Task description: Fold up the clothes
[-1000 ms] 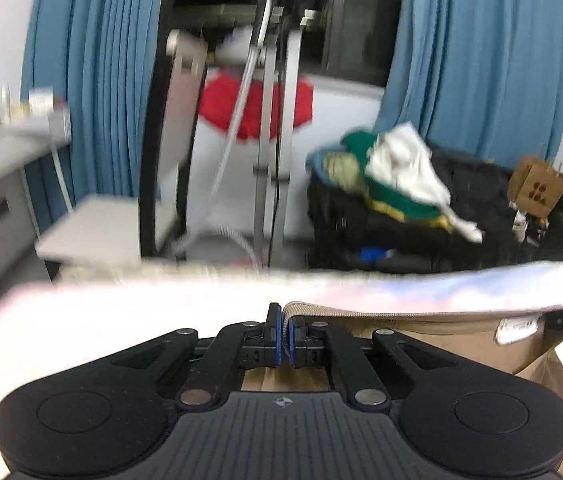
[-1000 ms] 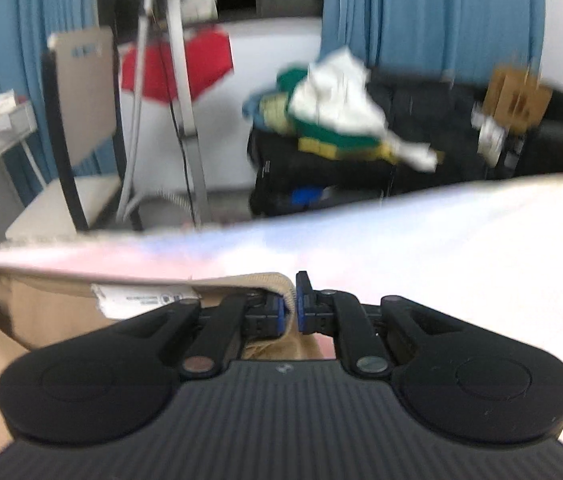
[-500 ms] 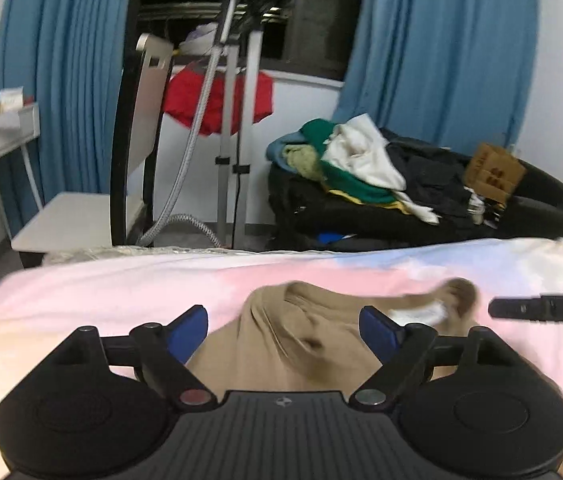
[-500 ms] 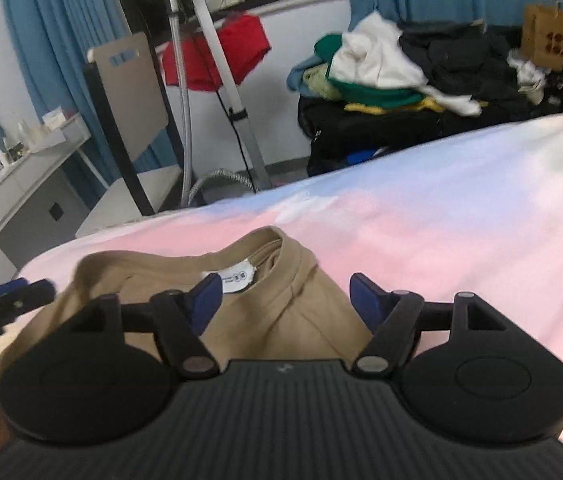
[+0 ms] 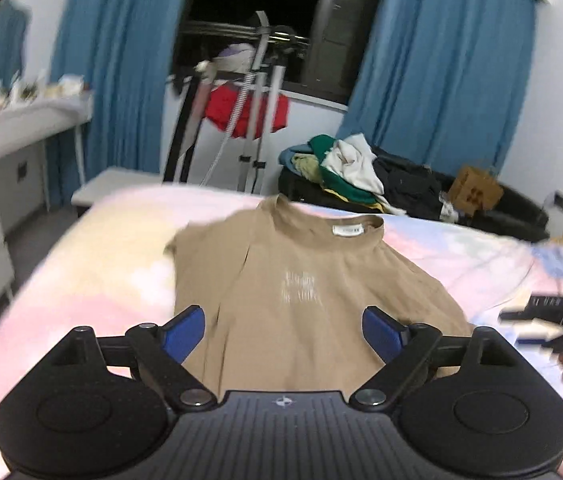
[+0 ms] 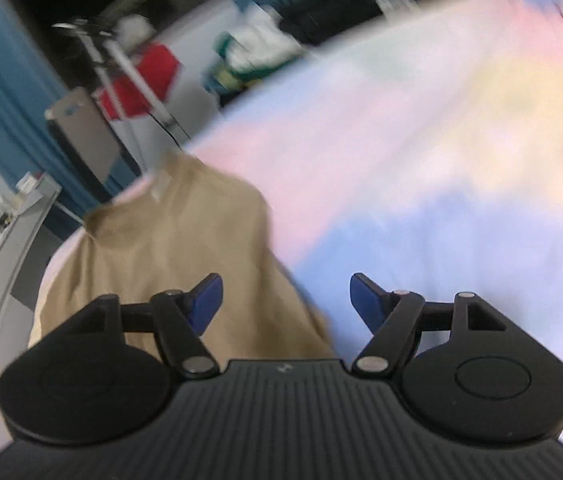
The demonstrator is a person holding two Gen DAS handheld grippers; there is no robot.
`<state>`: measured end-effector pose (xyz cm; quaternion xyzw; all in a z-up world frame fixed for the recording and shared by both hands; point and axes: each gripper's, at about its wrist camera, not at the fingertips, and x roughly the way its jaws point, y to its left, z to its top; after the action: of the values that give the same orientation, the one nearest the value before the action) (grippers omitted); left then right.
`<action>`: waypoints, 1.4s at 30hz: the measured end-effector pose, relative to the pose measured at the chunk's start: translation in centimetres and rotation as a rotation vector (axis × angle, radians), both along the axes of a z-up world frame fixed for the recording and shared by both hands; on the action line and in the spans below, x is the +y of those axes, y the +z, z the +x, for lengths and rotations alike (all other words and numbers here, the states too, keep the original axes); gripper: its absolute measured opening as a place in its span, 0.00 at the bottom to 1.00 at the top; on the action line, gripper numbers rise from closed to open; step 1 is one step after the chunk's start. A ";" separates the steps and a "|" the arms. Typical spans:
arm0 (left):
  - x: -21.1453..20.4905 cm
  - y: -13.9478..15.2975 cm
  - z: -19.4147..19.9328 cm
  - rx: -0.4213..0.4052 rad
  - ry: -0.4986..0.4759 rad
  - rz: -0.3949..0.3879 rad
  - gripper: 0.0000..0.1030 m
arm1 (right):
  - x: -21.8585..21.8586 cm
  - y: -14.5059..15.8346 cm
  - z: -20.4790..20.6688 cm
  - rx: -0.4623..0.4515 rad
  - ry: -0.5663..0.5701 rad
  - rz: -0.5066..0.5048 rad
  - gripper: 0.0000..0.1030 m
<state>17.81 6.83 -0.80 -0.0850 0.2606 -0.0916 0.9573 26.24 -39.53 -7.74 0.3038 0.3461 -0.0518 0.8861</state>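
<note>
Shirt: tan T-shirt point(image 5: 293, 280) lies spread face-up on the pastel bedsheet point(image 5: 93, 280), collar and white neck label at its far end, toward the window.
Left gripper: left gripper point(image 5: 283, 332) hovers over the shirt's near half, blue fingers point(image 5: 185, 330) spread wide, gripping nothing.
Right gripper: right gripper point(image 6: 285, 300) hangs off the shirt's right edge, fingers likewise parted and empty; this view is blurred, so finer detail cannot be told.
Sleeves: the left sleeve looks partly tucked or creased against the body; the right one lies out flat.
Progress: the garment appears laid out only; no fold shows, so sleeves and body all seem left to do.
Background: a heap of clothes point(image 5: 345, 168) waits beyond the shirt's collar, off the bed.
</note>
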 end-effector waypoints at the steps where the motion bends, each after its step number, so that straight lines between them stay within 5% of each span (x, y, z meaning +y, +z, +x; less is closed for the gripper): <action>1: 0.2 -0.3 -1.0 0.019 0.009 -0.029 0.85 | -0.9 -0.9 -0.7 0.023 -0.009 0.048 0.71; 8: -0.2 -2.4 -2.5 0.062 0.029 -0.070 0.85 | -2.7 -5.9 0.1 0.050 0.030 0.383 0.62; 10: -0.4 -3.0 -2.4 0.066 0.030 -0.067 0.85 | -1.9 -6.5 1.1 0.057 0.059 0.367 0.45; 11: -0.6 -3.3 -2.4 0.068 0.031 -0.065 0.85 | -1.5 -6.3 1.2 0.057 0.052 0.336 0.20; 12: -0.7 -3.5 -2.3 0.071 0.031 -0.067 0.85 | -1.1 -6.2 1.4 0.056 0.045 0.305 0.10; 14: -0.7 -3.7 -2.0 0.076 0.028 -0.080 0.85 | -1.0 -5.1 1.6 0.023 0.016 0.234 0.07; 22: -0.8 -4.2 -0.3 0.086 0.008 -0.106 0.85 | -4.8 3.3 3.9 -0.188 -0.137 -0.073 0.06; 27: -0.9 -4.5 0.8 0.093 -0.004 -0.122 0.85 | -7.8 5.2 9.0 -0.160 -0.182 -0.220 0.06; 37: -0.5 -6.2 2.7 0.149 -0.018 -0.078 0.85 | -11.0 -1.1 14.4 -0.057 -0.218 -0.268 0.08; 40: 0.1 -6.3 2.9 0.161 -0.014 -0.072 0.85 | -10.9 -2.0 12.9 -0.076 -0.238 -0.208 0.21; 42: 0.5 -6.1 2.8 0.165 -0.013 -0.063 0.85 | -10.3 -1.4 11.0 -0.101 -0.247 -0.195 0.54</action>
<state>20.61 7.32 -6.92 -0.1203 0.3361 -0.0989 0.9289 37.23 -49.86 -9.16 0.2589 0.2548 -0.1783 0.9145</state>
